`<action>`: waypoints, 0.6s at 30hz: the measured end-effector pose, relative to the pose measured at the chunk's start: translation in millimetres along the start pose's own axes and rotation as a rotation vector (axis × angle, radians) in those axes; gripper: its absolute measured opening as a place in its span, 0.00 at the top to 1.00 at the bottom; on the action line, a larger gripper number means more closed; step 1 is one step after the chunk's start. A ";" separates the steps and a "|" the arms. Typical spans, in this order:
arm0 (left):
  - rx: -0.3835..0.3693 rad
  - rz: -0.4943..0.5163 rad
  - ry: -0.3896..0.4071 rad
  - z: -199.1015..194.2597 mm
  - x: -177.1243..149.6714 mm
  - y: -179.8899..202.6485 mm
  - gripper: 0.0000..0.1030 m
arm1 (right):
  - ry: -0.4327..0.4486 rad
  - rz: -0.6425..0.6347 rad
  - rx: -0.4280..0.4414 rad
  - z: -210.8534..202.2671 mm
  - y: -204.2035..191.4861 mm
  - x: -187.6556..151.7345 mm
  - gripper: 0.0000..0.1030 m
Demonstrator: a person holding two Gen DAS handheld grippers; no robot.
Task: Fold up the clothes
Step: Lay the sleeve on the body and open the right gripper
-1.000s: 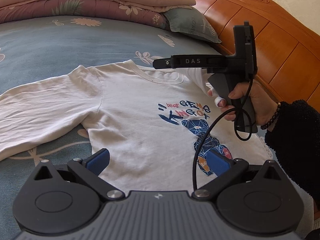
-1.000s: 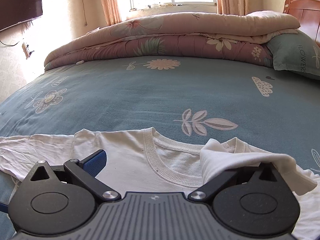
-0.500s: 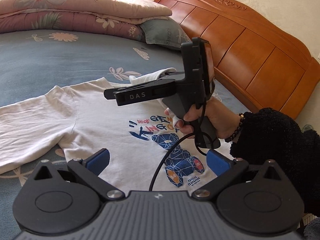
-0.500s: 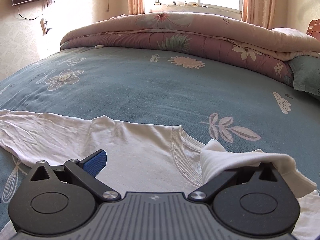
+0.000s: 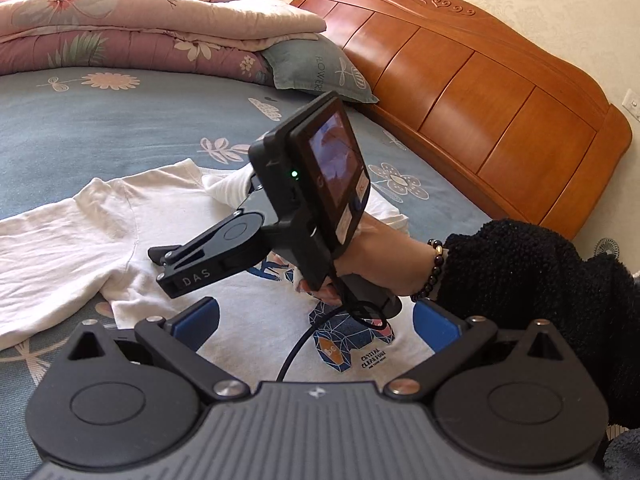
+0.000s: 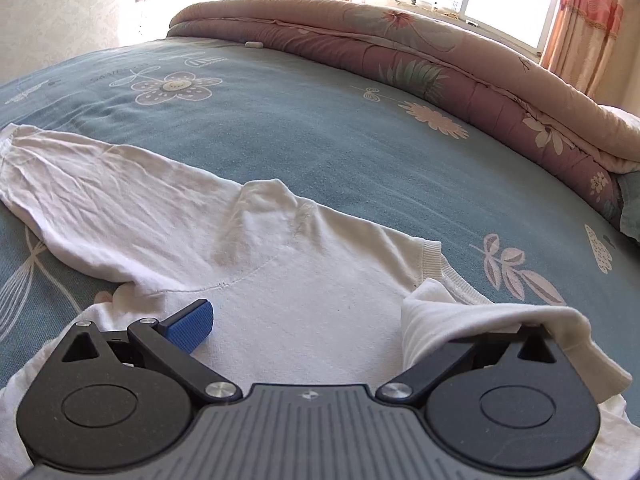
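Shirt (image 6: 304, 320), white with a printed front, lies face up on the blue bed (image 6: 320, 140), one long sleeve (image 6: 100, 208) stretched flat to the side. The right hand-held gripper (image 6: 308, 328) has its jaws apart, yet the other sleeve (image 6: 480, 320) is draped over its right finger, hooked rather than pinched. The left hand-held gripper (image 5: 316, 320) hangs released above the print, grasping nothing. To fold well, I would carry the draped sleeve across the chest, lay it straight, and press the shoulder with the left so the body stays put.
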State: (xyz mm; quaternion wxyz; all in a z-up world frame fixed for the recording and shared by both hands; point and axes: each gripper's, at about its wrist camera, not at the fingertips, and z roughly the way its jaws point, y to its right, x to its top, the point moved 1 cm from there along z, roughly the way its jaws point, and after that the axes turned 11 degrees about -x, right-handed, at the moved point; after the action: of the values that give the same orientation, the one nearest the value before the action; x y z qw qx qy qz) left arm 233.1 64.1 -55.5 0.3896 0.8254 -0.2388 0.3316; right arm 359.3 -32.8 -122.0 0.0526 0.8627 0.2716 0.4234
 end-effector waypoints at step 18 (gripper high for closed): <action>-0.048 0.031 0.056 -13.0 3.9 11.8 0.01 | -0.092 0.657 0.197 -17.3 96.4 -48.5 0.00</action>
State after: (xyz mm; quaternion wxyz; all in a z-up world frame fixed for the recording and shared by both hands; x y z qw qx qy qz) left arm 223.3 67.1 -40.8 0.4107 0.8023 -0.2487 0.3546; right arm 363.1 -141.8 -114.2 -0.1580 0.9232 0.0162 0.3500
